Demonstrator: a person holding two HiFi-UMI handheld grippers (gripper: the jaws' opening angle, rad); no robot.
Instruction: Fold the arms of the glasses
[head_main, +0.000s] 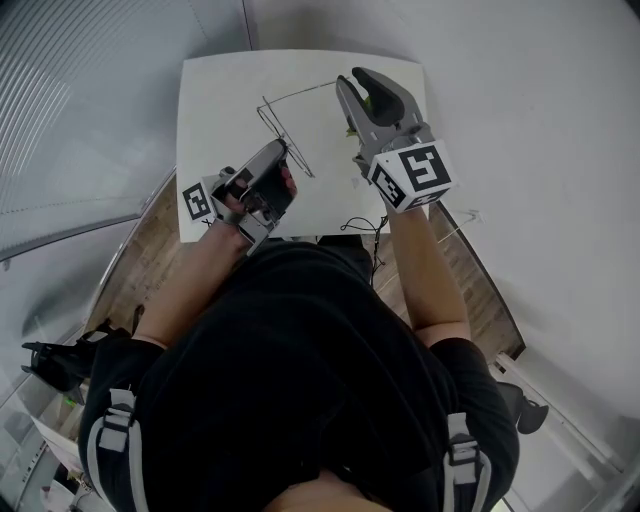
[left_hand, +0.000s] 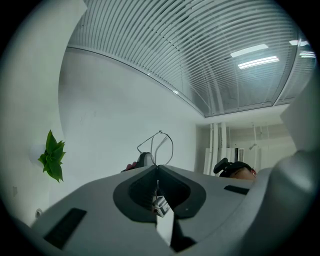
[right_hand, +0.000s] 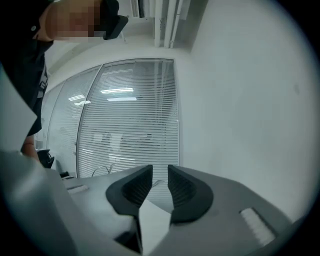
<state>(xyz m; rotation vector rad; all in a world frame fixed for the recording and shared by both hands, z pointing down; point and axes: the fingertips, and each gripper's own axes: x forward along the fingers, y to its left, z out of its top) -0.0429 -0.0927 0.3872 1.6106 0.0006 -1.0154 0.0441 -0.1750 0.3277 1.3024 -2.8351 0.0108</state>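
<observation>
Black short-sleeved shirt (head_main: 300, 340) over the torso. Grey webbing straps (head_main: 115, 430) with pale buckles run over both shoulders, at 8 and 5 o'clock in the head view. The left gripper (head_main: 281, 150) and right gripper (head_main: 356, 80) have matte grey shells and dark ribbed pads (right_hand: 134, 187). Each bears a white cube (head_main: 412, 175) with black square markers, at 10 and 2 o'clock

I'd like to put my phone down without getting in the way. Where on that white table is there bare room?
The table's left strip, between its left edge and the glasses, is bare. The middle and right are crowded: left gripper shut on the glasses, right gripper open beside them.
</observation>
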